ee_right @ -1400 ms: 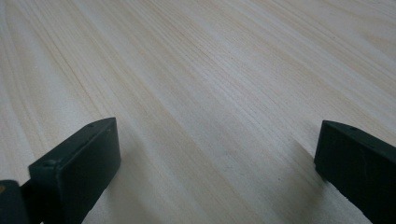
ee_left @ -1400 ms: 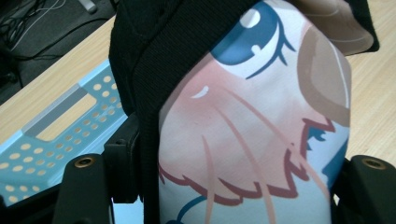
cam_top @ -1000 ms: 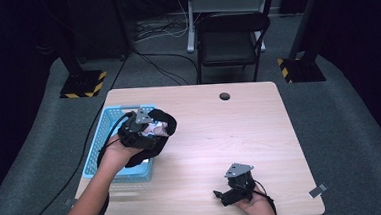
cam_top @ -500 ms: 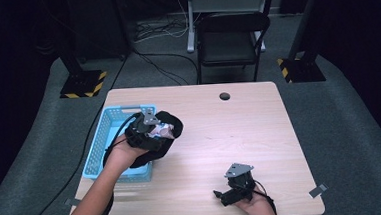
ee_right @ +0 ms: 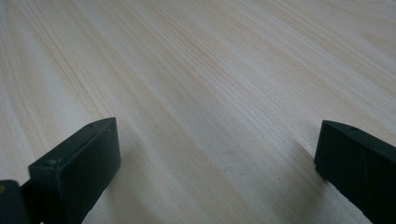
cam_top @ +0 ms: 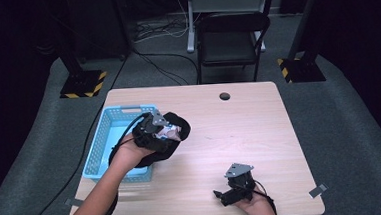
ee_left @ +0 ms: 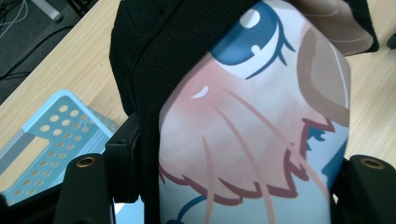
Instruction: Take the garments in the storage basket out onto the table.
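Above the table (cam_top: 260, 133), the left gripper (cam_top: 172, 133) clamps the printed cushion (ee_left: 261, 140).

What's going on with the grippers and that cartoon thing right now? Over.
Left gripper shut on black-edged cartoon-print pad, held beside blue basket. Right gripper open, low over wooden table. Nothing in the way.

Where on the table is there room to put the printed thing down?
The bare wood between the blue basket, the round hole and the right tongs is free. It is crowded at the basket, where the left tongs hold the printed black cloth.
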Demonstrator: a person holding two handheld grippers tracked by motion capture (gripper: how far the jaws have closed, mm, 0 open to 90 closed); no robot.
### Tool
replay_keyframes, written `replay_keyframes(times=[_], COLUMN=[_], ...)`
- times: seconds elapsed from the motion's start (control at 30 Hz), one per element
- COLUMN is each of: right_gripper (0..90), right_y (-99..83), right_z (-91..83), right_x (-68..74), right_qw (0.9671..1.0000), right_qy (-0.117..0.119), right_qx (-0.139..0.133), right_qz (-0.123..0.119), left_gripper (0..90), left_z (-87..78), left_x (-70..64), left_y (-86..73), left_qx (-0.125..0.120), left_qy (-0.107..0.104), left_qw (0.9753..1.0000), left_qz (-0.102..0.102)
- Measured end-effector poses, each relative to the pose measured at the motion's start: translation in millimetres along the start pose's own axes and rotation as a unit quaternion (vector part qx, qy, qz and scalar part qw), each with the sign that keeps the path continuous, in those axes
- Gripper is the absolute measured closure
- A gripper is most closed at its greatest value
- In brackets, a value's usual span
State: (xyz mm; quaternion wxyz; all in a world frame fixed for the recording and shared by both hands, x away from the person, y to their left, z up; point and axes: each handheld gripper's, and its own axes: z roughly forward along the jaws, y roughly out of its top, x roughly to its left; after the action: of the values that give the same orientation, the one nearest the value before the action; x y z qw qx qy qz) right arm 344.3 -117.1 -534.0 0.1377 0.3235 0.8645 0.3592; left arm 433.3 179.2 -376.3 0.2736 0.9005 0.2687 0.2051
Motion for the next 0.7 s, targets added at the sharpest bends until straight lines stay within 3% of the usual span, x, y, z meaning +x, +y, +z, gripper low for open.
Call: replay_keyframes(times=[0.43, 0.7], right_gripper=[0.0, 0.0], right_y=[0.0, 0.0], right_z=[0.0, 0.0], right_x=[0.0, 0.0], right_qw=[1.0, 1.0], right_qy=[0.0, 0.0], right_qx=[0.0, 0.0], right_qz=[0.0, 0.0], left_gripper=[31.9, 31.9], left_z=[8.8, 11.3], left_x=[-12.4, -16.3], left_y=[8.3, 11.6], left_qx=[0.008, 0.003], left_qy=[-0.014, -0.02], left_qw=[0.9998, 0.9997], left_qz=[0.015, 0.013])
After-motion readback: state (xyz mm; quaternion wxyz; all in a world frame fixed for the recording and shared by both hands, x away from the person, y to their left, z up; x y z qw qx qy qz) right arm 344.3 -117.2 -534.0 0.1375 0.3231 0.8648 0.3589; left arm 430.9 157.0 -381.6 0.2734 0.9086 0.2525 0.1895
